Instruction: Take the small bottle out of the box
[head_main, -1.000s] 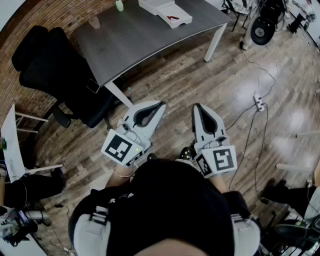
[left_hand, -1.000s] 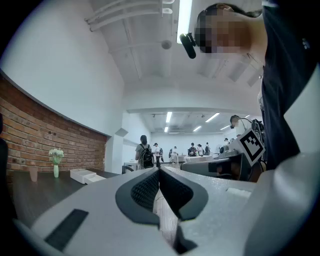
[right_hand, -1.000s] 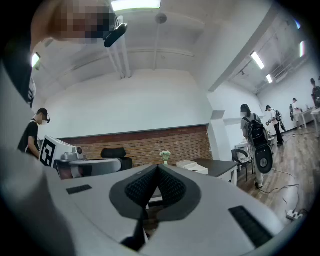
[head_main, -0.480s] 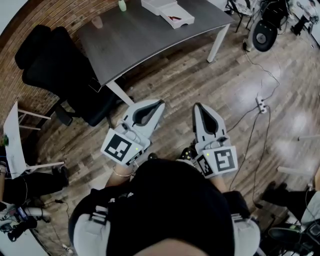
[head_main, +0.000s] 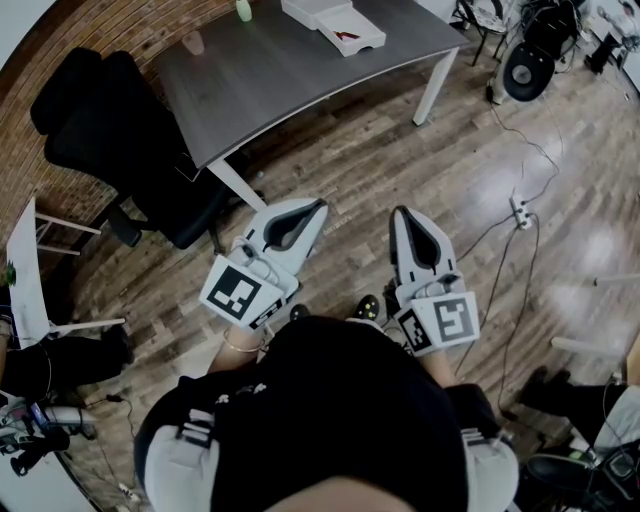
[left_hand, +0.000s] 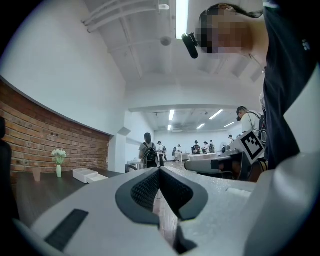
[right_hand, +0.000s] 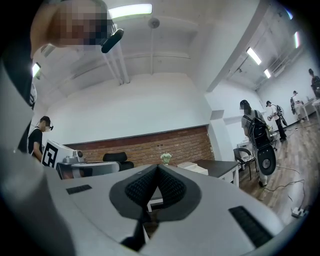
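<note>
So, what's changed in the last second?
The right gripper has edged slightly to the right in the head view; nothing was taken hold of or let go. The left gripper kept its place, both tongs stay shut and empty, and the white box sits untouched on the table.

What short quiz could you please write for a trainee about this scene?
1. True or false: the left gripper and the right gripper are both shut and empty.
2. Where is the white box? A. on the table; B. on the floor; C. in the left gripper.
3. Which piece of furniture stands beside the table, by the brick wall?

Key: 1. True. 2. A. 3. The black chair.
</note>
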